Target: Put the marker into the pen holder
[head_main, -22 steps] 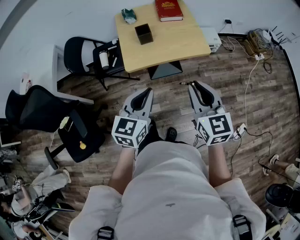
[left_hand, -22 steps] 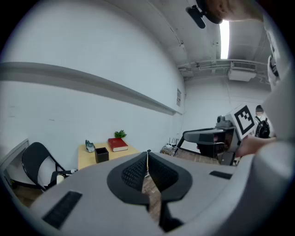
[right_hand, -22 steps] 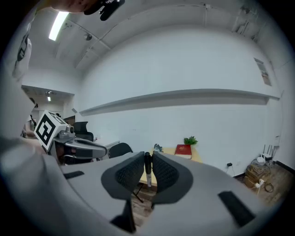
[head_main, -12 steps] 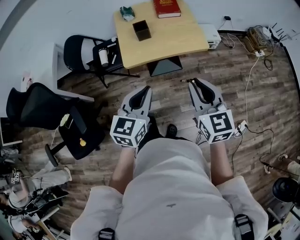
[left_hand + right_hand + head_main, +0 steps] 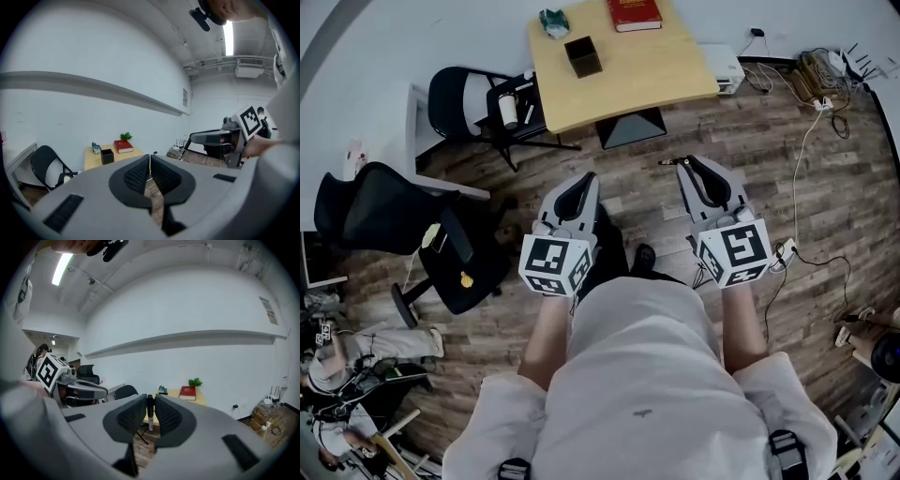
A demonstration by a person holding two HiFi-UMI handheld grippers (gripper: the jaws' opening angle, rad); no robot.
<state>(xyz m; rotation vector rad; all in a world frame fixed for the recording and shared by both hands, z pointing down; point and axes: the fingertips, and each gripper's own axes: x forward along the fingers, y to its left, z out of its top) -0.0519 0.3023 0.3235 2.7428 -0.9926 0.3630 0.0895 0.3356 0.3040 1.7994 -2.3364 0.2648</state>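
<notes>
Two-handed, facing a black square pen holder [image 5: 583,56], contents unreadable. Pinching a slim black marker [image 5: 149,420] in the right gripper [image 5: 149,401]; pressing together the empty jaws of the left gripper [image 5: 150,158].

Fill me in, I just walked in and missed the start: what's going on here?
A person stands on a wood floor with a gripper in each hand. The right gripper is shut on a marker; the left gripper is shut and empty. The black pen holder sits on a table ahead, beside a red book. The marker isn't in it yet.
</notes>
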